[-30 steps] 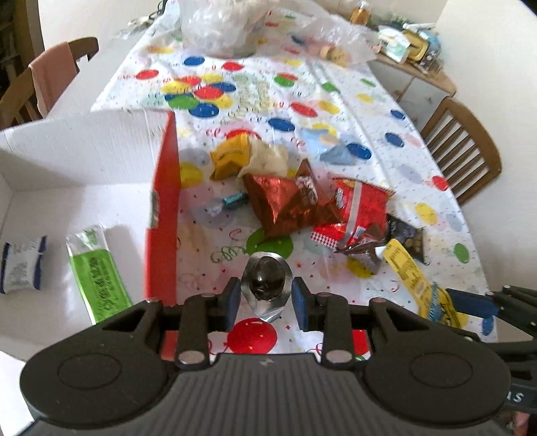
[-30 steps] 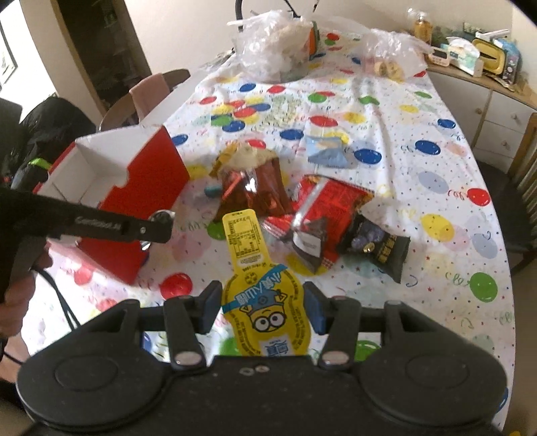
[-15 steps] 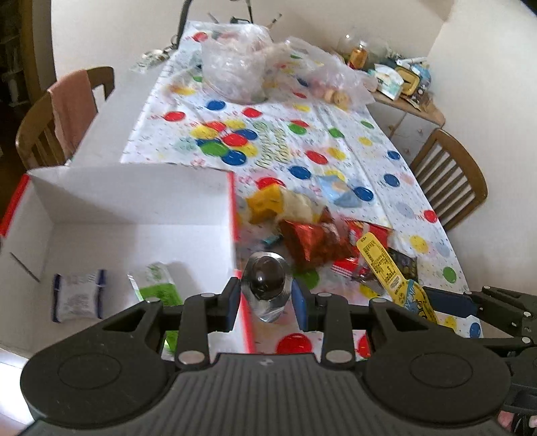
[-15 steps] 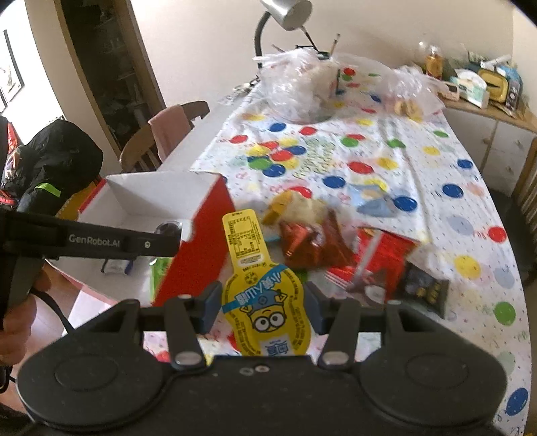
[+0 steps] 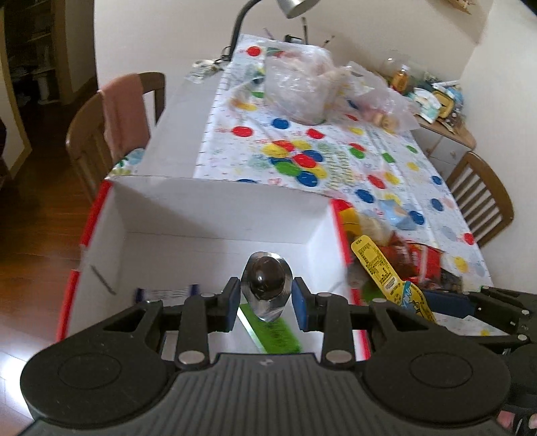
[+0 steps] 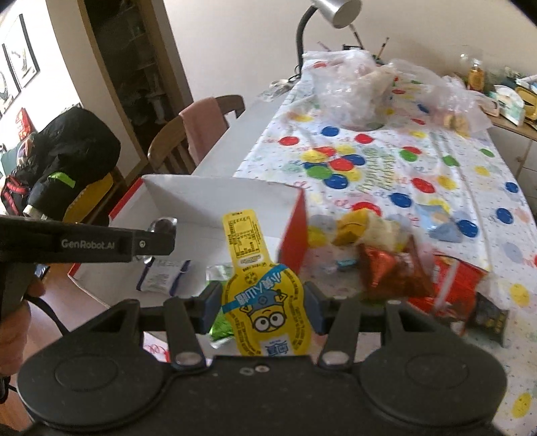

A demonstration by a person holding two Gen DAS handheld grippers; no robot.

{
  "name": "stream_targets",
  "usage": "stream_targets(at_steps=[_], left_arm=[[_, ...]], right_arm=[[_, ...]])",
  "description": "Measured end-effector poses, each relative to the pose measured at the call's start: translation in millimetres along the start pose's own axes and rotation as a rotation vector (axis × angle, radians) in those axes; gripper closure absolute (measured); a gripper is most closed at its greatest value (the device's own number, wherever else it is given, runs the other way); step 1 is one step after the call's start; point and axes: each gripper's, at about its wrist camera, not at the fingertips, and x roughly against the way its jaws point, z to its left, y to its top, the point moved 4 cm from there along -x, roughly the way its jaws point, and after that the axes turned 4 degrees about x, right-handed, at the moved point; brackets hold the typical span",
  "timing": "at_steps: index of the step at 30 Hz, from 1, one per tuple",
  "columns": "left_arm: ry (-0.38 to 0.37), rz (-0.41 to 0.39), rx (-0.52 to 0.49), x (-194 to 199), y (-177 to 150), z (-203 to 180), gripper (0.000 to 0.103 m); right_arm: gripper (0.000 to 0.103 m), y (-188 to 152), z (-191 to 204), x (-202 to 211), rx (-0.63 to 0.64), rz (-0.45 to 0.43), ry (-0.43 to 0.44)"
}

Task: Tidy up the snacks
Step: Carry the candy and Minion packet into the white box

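White cardboard lines the inside of the red box [image 5: 214, 214], which sits at the near-left corner of the desk [image 6: 436, 187] under its spotted cloth. Inside the box, at about 7 o'clock in the left wrist view, a blue-and-white packet [image 6: 162, 275] lies flat, with a green packet [image 5: 273, 330] just beside it toward 6 o'clock. The left tool [image 5: 265, 298] hangs over the open box, its blue pads pressed against the sides of a foil-wrapped chocolate ball [image 5: 266, 283], which is held above the green packet. In the right wrist view that same tool reaches in from 9 o'clock, the foil ball showing at its tip over the box. Moving right, the right tool [image 6: 263, 307] is pinching a yellow Minion-print pouch [image 6: 261, 295], its long neck pointing up toward 12 o'clock, held near the box's red right wall. Past that wall the loose snacks lie in a heap on the cloth: a yellow wrapper [image 6: 350, 226], a shiny copper-red bag [image 6: 391, 271], a red checked bag [image 6: 456, 278] and, at about 4 o'clock, a dark packet [image 6: 488, 317] at the edge of the pile. At 12 to 1 o'clock, at the far end of the desk, stand clear plastic bags [image 5: 298, 87] and a grey lamp [image 6: 332, 13]. Two wooden chairs flank the desk, the left one [image 5: 110, 127] draped with a pink cloth.
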Motion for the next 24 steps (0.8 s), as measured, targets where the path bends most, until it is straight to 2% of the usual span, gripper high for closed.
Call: stream_targets(at_steps=[8, 14, 24], left_arm=[[0.067, 0.026, 0.008, -15, 4, 49, 0.071], [0.102, 0.083, 0.013, -38, -1, 78, 0.071], [0.118, 0.147, -0.003, -72, -9, 94, 0.071]], right_arm=[[0.052, 13, 34, -43, 0.035, 0.054, 0.009], [0.052, 16, 50, -77, 0.070, 0.104, -0.006], [0.052, 10, 62, -124, 0.140, 0.192, -0.047]])
